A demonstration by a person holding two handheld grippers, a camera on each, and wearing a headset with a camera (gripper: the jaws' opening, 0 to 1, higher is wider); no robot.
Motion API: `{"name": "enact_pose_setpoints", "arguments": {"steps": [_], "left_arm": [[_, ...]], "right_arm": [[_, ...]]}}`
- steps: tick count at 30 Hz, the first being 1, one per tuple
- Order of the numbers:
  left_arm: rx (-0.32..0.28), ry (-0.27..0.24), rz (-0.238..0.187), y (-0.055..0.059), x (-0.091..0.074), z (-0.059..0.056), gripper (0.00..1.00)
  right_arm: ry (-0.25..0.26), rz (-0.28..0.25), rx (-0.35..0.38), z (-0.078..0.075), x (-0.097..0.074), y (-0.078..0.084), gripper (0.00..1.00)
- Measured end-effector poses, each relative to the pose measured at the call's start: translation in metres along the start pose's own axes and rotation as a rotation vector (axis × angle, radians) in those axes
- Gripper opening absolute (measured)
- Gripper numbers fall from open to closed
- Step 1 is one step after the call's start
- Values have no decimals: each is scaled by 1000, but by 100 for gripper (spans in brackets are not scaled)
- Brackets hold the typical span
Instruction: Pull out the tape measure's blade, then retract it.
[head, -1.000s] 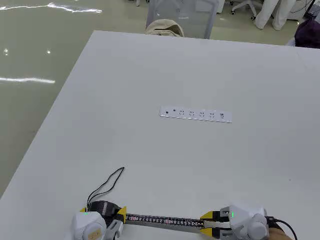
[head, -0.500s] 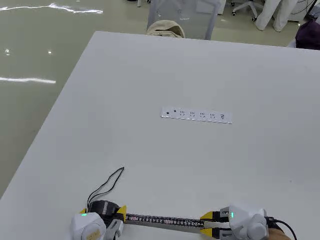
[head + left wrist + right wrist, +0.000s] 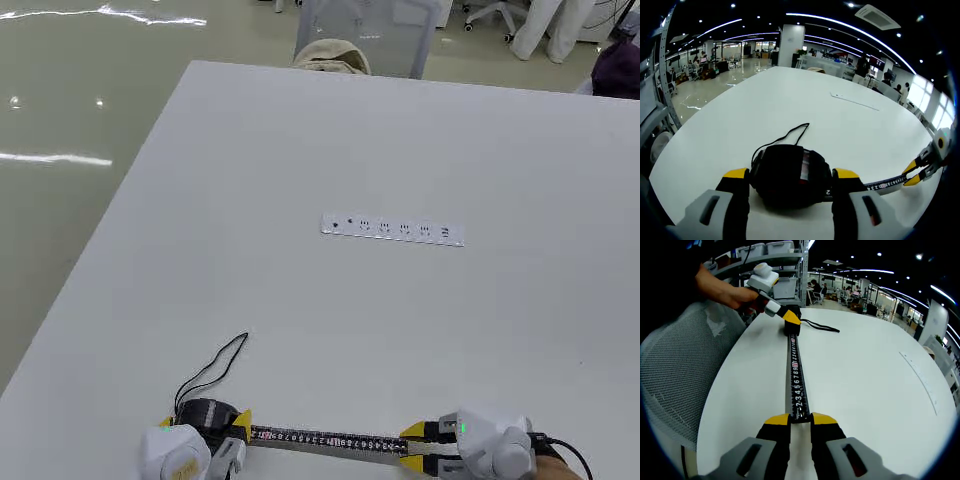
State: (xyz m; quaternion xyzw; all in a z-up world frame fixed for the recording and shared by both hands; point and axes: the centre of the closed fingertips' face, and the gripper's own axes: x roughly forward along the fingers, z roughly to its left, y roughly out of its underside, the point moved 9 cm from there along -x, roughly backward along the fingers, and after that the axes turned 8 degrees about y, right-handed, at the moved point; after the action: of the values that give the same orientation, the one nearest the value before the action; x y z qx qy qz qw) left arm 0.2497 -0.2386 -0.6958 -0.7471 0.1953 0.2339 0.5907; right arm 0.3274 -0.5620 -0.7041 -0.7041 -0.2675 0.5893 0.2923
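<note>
**Tape blade drawn out across white desk, held at both ends**

Head view: On the broad white desk [image 3: 400,140], well to the near side of the long white power strip [image 3: 392,229] and close to the desk's near edge, the left gripper [image 3: 205,424] clamps the black plastic tape measure case [image 3: 205,413] between its yellow-tipped jaws. The numbered steel blade [image 3: 325,440] runs out of the case, away to the right, to the right gripper [image 3: 412,447], whose jaws pinch its end. A thin black cord loop [image 3: 215,370] trails from the case toward the power strip.

Left gripper view: The case [image 3: 790,172] sits squeezed between the two jaws, the cord lying on the desk beyond it. The power strip [image 3: 855,101] lies far off, past the case. The blade [image 3: 885,185] leaves to the right, where the right gripper [image 3: 911,174] grips it.

Right gripper view: The jaws are pressed onto the blade's tip; the blade [image 3: 796,375] runs straight ahead to the case [image 3: 791,327], gripped there by the hand-held left gripper. The power strip [image 3: 920,375] lies well to the right of the blade.
</note>
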Motion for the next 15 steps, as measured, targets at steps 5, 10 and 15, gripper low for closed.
{"name": "enact_pose_setpoints", "arguments": {"steps": [5,10,15], "left_arm": [[-7,-17,5,-1,0,-1,63],[-11,-23,5,0,-1,-1,62],[-13,-28,25,-2,0,-1,60]], "right_arm": [[2,0,1,0,0,1,14],[1,2,-1,1,0,2,14],[-4,8,-8,2,0,1,13]]}}
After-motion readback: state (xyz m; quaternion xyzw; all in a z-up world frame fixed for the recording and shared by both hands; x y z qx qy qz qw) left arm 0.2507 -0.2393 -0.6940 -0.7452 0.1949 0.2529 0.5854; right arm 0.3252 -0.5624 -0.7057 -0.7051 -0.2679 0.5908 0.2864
